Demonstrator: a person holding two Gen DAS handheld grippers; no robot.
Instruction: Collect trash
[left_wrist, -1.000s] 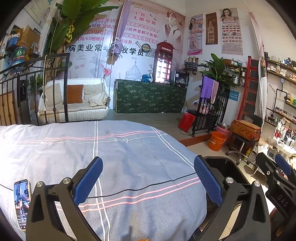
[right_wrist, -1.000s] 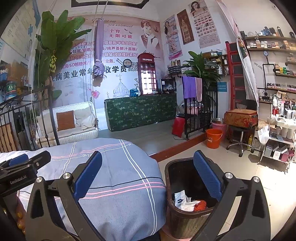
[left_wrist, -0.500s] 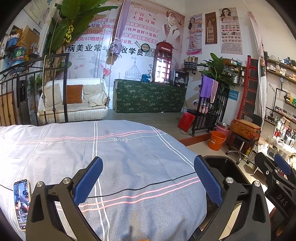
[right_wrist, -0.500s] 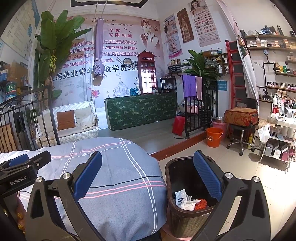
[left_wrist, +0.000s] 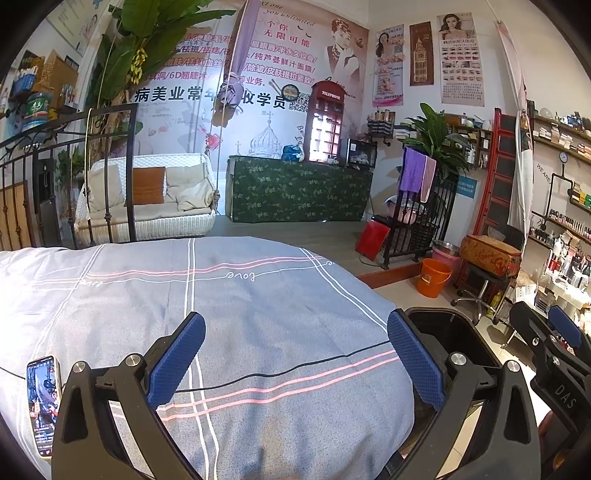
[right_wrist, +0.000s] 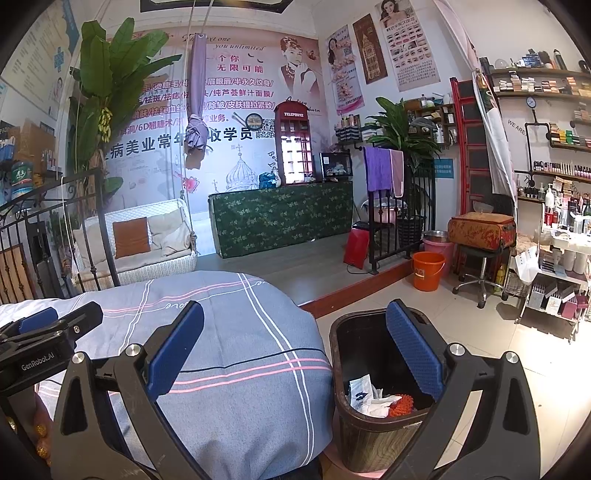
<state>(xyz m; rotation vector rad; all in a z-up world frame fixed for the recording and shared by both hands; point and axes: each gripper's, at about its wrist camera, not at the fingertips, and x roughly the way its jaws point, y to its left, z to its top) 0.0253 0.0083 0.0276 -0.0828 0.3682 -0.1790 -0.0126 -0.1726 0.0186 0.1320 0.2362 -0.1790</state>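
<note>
A dark brown trash bin (right_wrist: 338, 369) stands on the floor by the bed's right corner. It holds white crumpled paper (right_wrist: 364, 393) and an orange spiky ball (right_wrist: 400, 404). In the left wrist view its rim (left_wrist: 472, 328) shows behind my right finger. My left gripper (left_wrist: 295, 350) is open and empty above the grey striped bedcover (left_wrist: 258, 314). My right gripper (right_wrist: 295, 347) is open and empty, spanning the bed corner and the bin. Each gripper shows at the other view's edge.
A phone (left_wrist: 42, 402) with a lit screen lies on the bedcover at the left. An orange bucket (right_wrist: 426, 269), a stool with a case (right_wrist: 480, 236) and a shelf cart (right_wrist: 554, 280) stand on the tiled floor to the right. A black metal bed frame (left_wrist: 74, 177) rises at the far left.
</note>
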